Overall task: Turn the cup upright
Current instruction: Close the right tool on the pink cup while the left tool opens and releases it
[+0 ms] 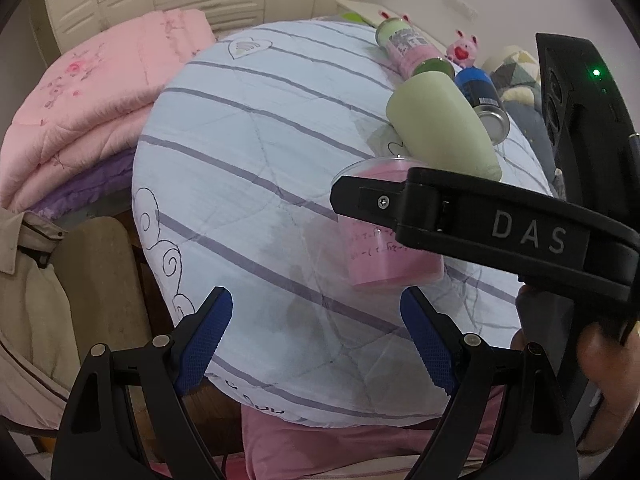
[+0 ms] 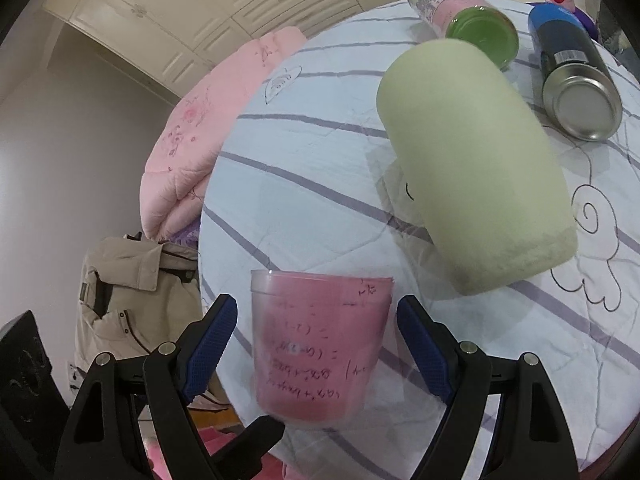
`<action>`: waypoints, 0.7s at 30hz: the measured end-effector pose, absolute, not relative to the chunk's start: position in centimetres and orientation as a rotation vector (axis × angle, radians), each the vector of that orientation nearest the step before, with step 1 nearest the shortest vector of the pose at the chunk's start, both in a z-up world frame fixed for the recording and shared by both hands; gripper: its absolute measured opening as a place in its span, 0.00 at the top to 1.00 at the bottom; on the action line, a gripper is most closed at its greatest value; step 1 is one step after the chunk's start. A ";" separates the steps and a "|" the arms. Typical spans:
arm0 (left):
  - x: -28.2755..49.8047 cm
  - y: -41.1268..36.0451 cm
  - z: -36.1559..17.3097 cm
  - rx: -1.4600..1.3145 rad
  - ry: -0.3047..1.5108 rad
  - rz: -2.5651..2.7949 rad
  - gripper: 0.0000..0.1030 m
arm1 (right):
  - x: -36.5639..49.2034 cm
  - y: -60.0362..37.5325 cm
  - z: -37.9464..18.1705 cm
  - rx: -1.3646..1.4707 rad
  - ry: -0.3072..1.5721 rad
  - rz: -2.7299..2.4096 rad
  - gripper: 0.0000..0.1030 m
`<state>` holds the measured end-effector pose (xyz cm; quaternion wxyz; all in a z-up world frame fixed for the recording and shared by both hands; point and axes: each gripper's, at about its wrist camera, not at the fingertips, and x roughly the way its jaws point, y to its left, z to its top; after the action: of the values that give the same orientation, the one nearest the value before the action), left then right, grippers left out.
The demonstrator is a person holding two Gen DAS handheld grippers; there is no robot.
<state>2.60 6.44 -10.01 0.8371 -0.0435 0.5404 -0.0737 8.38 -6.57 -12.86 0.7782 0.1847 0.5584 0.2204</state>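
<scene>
A clear plastic cup [image 2: 320,344] with pink paper inside stands rim-up on the striped cloth between the open fingers of my right gripper [image 2: 316,344]; the blue pads [image 2: 212,340] stand apart from its sides. In the left wrist view the same cup [image 1: 384,256] is partly hidden behind the right gripper's black finger [image 1: 460,216]. My left gripper [image 1: 316,336] is open and empty, low over the near edge of the table, with the cup just beyond its right fingertip.
A pale green cup [image 2: 476,168] lies on its side behind the pink cup. A green-lidded jar [image 2: 464,12] and a blue can [image 2: 576,72] lie further back. Pink quilts [image 1: 100,104] are stacked to the left; a beige jacket [image 2: 132,300] hangs below.
</scene>
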 end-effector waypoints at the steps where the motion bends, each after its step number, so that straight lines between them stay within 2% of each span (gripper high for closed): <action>1: 2.7 6.5 -10.0 -0.090 1.142 -0.153 0.15 | 8.4 -6.6 -13.0 0.402 1.203 0.485 0.19; 4: 2.8 6.7 -10.1 -0.097 1.146 -0.152 0.15 | 8.4 -6.4 -13.0 0.394 1.190 0.503 0.19; 6: 2.9 6.8 -10.0 -0.097 1.144 -0.151 0.15 | 8.4 -6.4 -13.0 0.397 1.176 0.519 0.33; 14: 2.9 6.9 -9.8 -0.102 1.135 -0.152 0.15 | 8.5 -6.0 -12.6 0.343 1.147 0.542 0.33; 21: 3.5 7.2 -9.6 -0.144 1.100 -0.150 0.15 | 8.4 -5.8 -10.4 0.247 1.051 0.518 0.33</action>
<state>3.53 7.19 -9.63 0.8473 -0.0684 0.5218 -0.0713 8.44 -5.80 -10.39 0.8261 0.1163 0.4945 0.2439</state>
